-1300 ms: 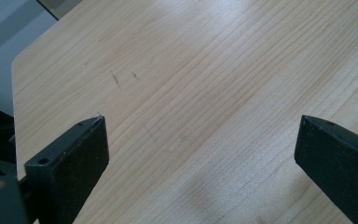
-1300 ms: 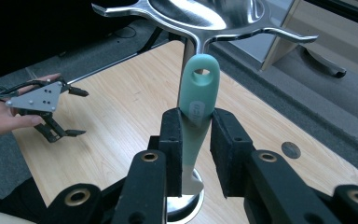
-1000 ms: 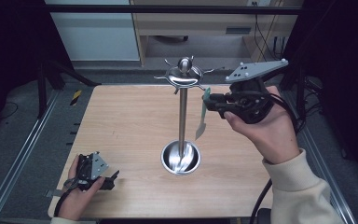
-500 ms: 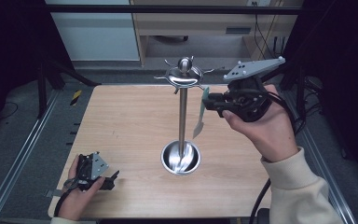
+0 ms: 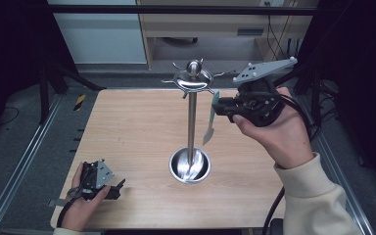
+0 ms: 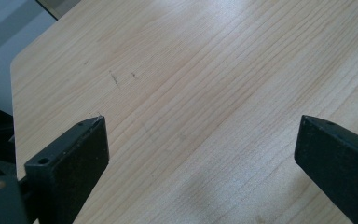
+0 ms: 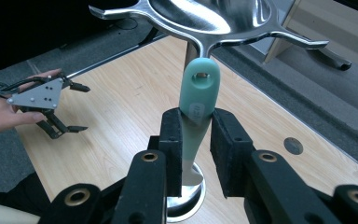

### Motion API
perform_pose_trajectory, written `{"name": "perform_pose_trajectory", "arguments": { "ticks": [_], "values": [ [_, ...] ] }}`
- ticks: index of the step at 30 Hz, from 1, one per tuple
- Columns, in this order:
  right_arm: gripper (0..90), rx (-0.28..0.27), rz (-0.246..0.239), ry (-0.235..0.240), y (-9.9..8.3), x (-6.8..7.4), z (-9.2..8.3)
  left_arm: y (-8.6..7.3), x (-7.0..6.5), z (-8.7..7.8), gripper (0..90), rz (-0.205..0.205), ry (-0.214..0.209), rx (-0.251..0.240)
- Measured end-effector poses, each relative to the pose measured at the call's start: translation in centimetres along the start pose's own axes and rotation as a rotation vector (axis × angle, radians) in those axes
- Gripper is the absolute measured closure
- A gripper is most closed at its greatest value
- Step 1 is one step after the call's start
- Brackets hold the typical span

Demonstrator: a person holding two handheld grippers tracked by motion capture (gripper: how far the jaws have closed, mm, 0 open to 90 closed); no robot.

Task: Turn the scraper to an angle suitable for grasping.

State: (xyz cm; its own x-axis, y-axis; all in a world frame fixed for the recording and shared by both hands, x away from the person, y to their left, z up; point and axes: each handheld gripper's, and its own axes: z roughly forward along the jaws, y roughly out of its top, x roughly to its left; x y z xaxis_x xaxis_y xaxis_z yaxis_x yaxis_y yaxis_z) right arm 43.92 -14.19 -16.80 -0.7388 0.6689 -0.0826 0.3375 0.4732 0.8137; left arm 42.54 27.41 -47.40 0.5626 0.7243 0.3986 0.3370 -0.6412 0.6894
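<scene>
Utensil-hanging task, approach stage. Right gripper [image 7: 193, 135], at the upper right of the high view, pinches the teal handle of a small utensil [image 7: 196, 100] between its black pads, the handle's hanging hole uppermost and the metal blade pointing down toward the table. In the right gripper view the hole sits just below one arm of the steel hanging stand [image 5: 192, 122], whose hooked arms radiate from a domed top at the upper centre of the frame; the hole is not yet threaded over a hook. The stand's round base rests at the centre of the wooden table [image 5: 137, 127]. Left gripper [image 5: 113, 188], at the lower left of the high view, rests low over the table with its jaws spread wide and nothing between them. Judged progress: the utensil is picked up and raised to the stand; still to do are hooking the hole over an arm and releasing the grip.
</scene>
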Motion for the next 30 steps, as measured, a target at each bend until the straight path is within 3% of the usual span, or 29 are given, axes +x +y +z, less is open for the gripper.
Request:
{"name": "perform_pose_trajectory", "arguments": {
  "ticks": [30],
  "values": [
    [74.7,0.101,-0.011,-0.006,1.3,0.1,0.1,0.0,0.0,0.0,2.7,0.007,0.001,-0.001]
  ]
}}
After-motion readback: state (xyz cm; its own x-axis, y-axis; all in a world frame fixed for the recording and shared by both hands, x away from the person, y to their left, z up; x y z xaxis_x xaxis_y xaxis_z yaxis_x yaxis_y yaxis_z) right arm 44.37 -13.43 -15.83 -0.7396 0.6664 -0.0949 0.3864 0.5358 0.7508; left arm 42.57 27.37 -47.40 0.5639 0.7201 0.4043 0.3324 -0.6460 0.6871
